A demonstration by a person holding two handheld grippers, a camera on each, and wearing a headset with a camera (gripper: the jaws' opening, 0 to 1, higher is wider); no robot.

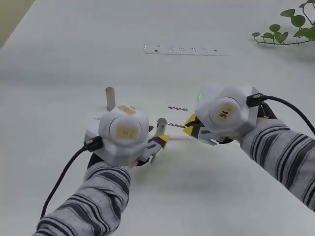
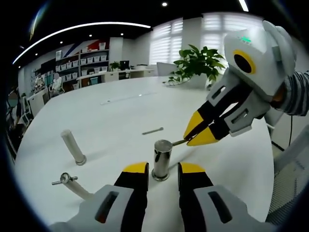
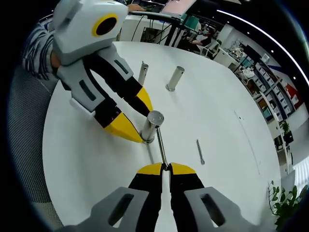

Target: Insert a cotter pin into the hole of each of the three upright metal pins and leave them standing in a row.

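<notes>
Left gripper [image 2: 162,168] fingers sit narrow either side of the base of the middle metal pin [image 2: 161,157], upright on the desk [image 2: 125,116]; can't tell if they press it. Right gripper [image 3: 165,167] fingers are closed on a cotter pin [image 3: 161,145], tip at that pin's top from its 3 o'clock in head view. Farther off, a spare cotter pin [image 1: 177,108] lies flat at 1 o'clock and a second metal pin [image 1: 110,98] stands upright at 10 o'clock.

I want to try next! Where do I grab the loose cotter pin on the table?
I'd pinch the loose cotter pin across its thin shaft near one end, coming straight down. It lies flat on the table, so only its long sides are free.
</notes>
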